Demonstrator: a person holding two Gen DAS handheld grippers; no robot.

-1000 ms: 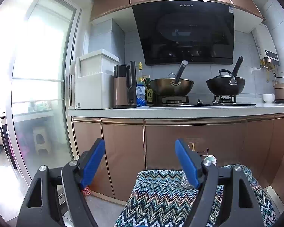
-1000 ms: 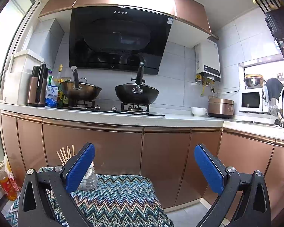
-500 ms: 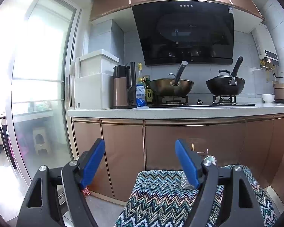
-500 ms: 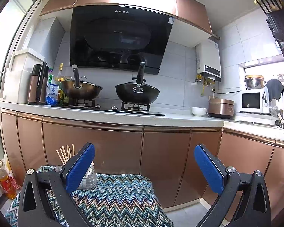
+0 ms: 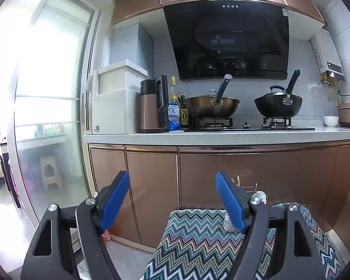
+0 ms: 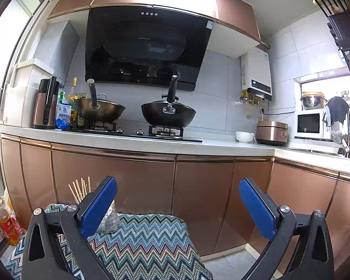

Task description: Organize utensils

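Barely anything has shifted: both tongs, left (image 5: 172, 198) and right (image 6: 178, 206), hover spread and empty over the zigzag-cloth surface (image 6: 142, 240) (chopsticks (image 6: 80, 187) standing in their glass holder (image 6: 108, 220), lower left).

Left gripper (image 5: 172, 200) and right gripper (image 6: 178, 206): matt black plastic-looking frames, finely textured blue pads (image 6: 98, 207), shiny metal pivot pins. Zigzag cloth (image 6: 140, 245) is knitted or woven, coarse, matt. Holder (image 6: 108, 219) looks like clear faceted glass or plastic, hard to tell; chopsticks (image 6: 79, 190) in it pale wood or bamboo. Cabinet doors (image 6: 203, 196) smooth, satin copper sheen. Countertop (image 5: 221, 136) pale speckled stone, lightly polished. Range hood (image 6: 144, 46) glossy black glass, reflective. Left wok (image 5: 211, 108) brushed bronze metal; right wok (image 5: 277, 106) dull black, both with black handles. Wall tiles (image 6: 221, 93) smooth, glossy grey. Kettle (image 5: 152, 107) copper metallic body, black plastic handle. Bowl (image 6: 244, 137) glossy white ceramic.
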